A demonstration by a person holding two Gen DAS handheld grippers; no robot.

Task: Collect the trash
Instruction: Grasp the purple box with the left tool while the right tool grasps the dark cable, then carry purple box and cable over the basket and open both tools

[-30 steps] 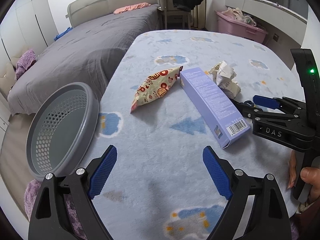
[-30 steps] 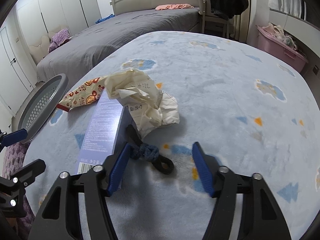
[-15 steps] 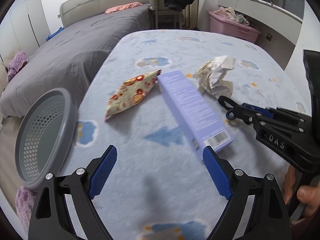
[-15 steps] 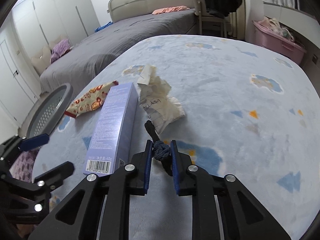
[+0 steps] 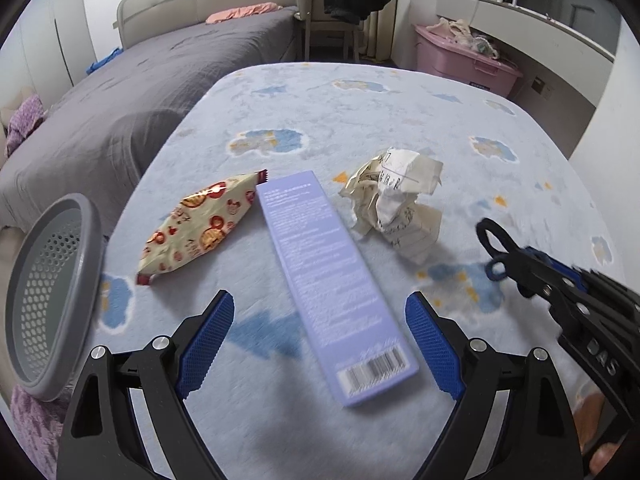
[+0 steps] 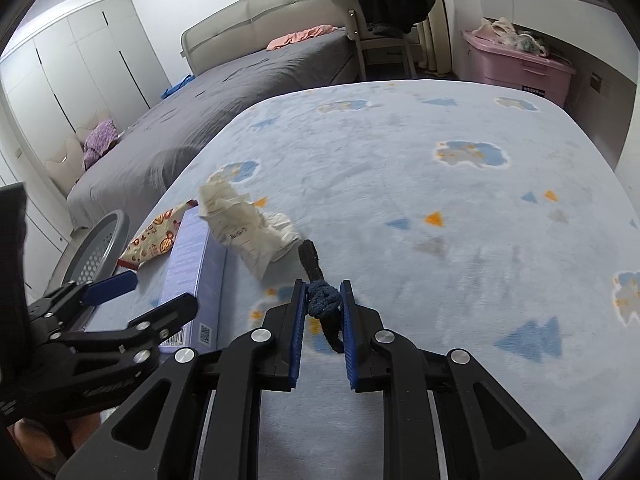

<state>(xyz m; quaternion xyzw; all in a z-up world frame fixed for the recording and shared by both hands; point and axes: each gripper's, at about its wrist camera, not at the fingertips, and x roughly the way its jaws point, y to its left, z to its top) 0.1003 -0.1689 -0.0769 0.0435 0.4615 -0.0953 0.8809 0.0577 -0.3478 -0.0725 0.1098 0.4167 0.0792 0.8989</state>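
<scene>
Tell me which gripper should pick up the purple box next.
Left. The left gripper is open with the purple box lying between its fingers. The right gripper is shut on a dark hair tie, so it probably cannot take anything else.

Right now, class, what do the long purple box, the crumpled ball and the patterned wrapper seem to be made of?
Purple box: matte printed cardboard, judging by sharp edges and barcode.
Crumpled ball: paper, creased, with handwriting.
Patterned wrapper: probably glossy plastic film, showing shiny highlights and crimped ends.
</scene>
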